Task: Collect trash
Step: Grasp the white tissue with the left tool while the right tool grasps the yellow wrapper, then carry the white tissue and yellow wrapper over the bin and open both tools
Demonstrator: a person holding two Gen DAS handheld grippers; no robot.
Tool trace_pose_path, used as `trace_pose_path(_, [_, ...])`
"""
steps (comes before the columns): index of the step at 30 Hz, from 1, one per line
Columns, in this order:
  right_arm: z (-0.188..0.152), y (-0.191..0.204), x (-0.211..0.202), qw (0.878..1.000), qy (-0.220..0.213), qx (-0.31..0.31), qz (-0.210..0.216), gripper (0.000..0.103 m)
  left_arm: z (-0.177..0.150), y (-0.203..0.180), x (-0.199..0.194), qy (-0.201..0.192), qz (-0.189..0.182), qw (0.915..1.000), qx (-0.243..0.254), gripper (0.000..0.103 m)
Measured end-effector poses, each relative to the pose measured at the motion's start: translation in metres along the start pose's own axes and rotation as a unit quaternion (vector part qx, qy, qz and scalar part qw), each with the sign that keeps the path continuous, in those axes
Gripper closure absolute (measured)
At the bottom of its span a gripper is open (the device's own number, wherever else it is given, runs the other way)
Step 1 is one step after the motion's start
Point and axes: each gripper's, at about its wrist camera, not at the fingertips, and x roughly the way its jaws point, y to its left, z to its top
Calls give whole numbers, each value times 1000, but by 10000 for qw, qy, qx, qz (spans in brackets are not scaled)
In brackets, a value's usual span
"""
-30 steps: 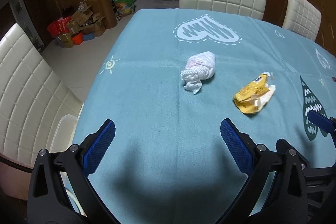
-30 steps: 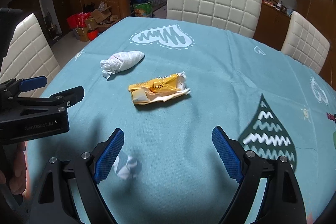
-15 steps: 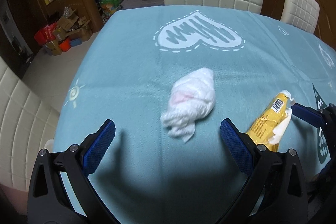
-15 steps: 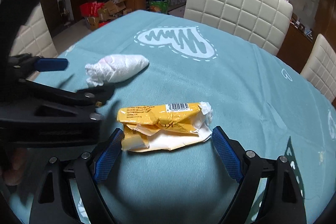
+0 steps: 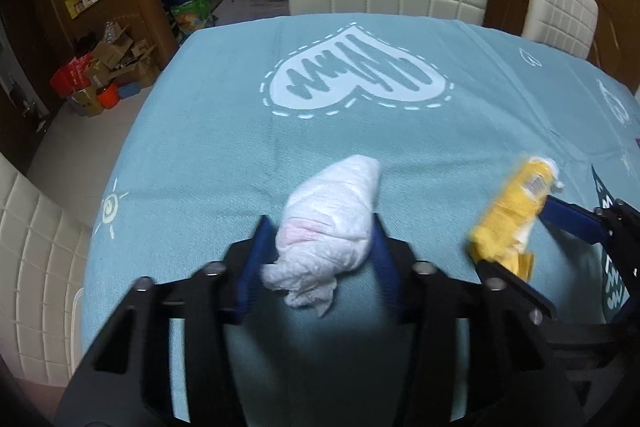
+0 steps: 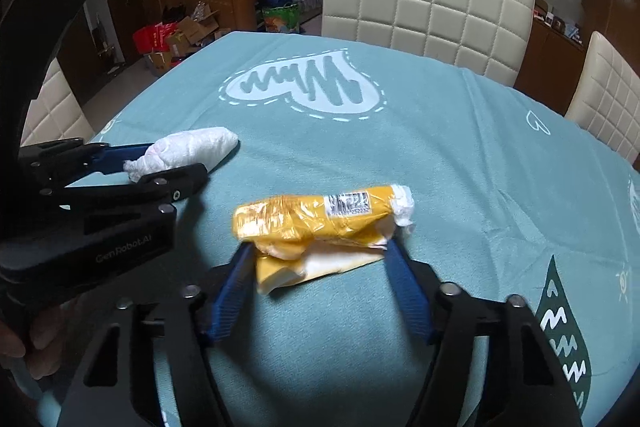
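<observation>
- Trash: two pieces, both on the teal tablecloth (image 5: 224, 131), near my edge of the table, side by side w/ a gap between.
- White tissue wad (image 5: 336, 223) sat between the pads of my left gripper (image 5: 320, 247); pads were pressed against both its flanks, so I judged it clamped on the wad.
- Yellow wrapper (image 6: 316, 223) sat at the tips of my right gripper (image 6: 320, 267); blue pads touched its two ends, barcode end to the right. Closed on it, but grip looked shallow – only the near, lower part lay between the pads.
- Wrapper looked blurred in the left view, so couldn't tell from there how firmly it was held.
- Risk 1: wrapper slipping out on lift – crinkly film, held lengthwise by its ends, could buckle or slide off the pads.
- Risk 2: wad's loose tail (image 5: 308, 295) hung toward me outside the pads; soft paper could tear or pull free if the squeeze was only on the outer layers.
- Risk 3: pads low on the cloth – could pinch fabric and drag it w/ the lift.
- Risk 4: the two grippers were close together; left finger (image 6: 176, 183) sat just beside the wrapper, so a sideways move could knock them together.
- Cream chairs (image 6: 428, 3) stood behind the table; no bin visible, so drop-off spot unknown.
</observation>
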Motion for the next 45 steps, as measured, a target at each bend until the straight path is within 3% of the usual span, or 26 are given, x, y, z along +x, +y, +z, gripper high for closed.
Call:
trace_pose_path(1, [0,2,-2,10000,23,31,91,77,-2,-1,-3,10,-1,10000,38,65])
trace_pose_path(5, [-1,6,-7,9998,189,-23,63,88,-11,0,-13,-18,6,10000,42,69])
trace_pose_path(12, [-1,-2,-22,9985,156,418,322,88,-23,10,-30,-107,133,9997,-151,70])
trace_pose_path(13, [2,-3,-24,9979,118,490,399,84,-23,12,-31,-95,160,9996,-193,70])
trace_pose_path(14, [4,-3,-26,9976,64,552,418,59,-22,15,-31,-90,179,9995,-239,70])
trace_pose_path(16, [10,-4,-28,9979,-115,587,243,29,-18,20,-31,-137,241,9992,-278,70])
trace_pose_path(18, [16,-3,-27,9980,-248,561,133,29,-12,24,-32,-202,270,9989,-318,70])
trace_pose_path(24, [41,2,11,9985,-29,531,139,29,11,33,-24,-376,429,9978,-349,70])
trace_pose_path(33, [55,1,43,9980,196,587,90,28,25,38,-1,-316,474,9978,-347,70])
trace_pose_path(34, [54,3,43,9985,176,510,81,31,25,37,-1,-308,457,9979,-344,70])
trace_pose_path(37, [51,8,38,9994,84,344,17,56,22,33,-1,-291,416,9982,-304,70])
trace_pose_path(39, [48,9,33,9994,45,336,113,63,21,31,-2,-280,391,9984,-291,70])
trace_pose_path(40, [48,9,32,9994,57,317,121,83,20,30,-4,-281,385,9985,-281,70])
trace_pose_path(45, [39,15,17,9996,78,180,216,91,14,29,-18,-323,334,9986,-248,70])
